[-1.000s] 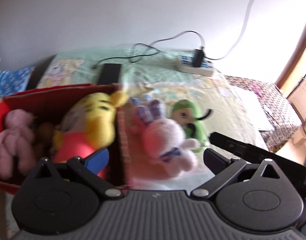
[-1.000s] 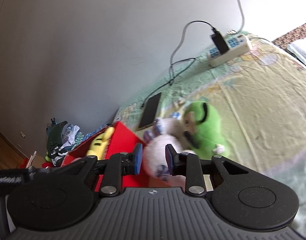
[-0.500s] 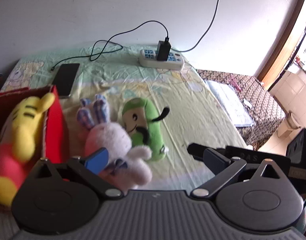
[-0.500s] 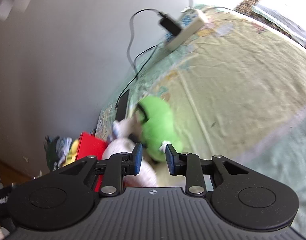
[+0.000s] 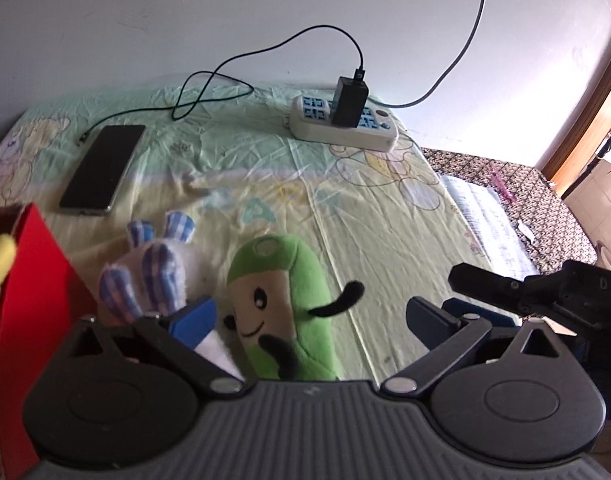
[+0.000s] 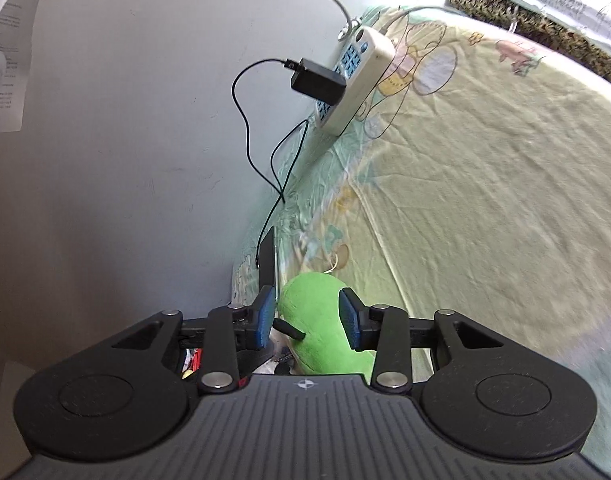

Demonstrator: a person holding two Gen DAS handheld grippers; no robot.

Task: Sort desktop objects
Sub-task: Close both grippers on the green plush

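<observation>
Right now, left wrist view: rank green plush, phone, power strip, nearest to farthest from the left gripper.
1. green plush: between the open fingers of the left gripper, just ahead.
2. phone: farther out, on the left of the sheet.
3. power strip: farthest, at the back by the wall, right of centre.

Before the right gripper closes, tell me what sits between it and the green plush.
Nothing visible does. The right gripper is open with the green plush already between its pads; the plush's thin black limb pokes toward one pad.
</observation>
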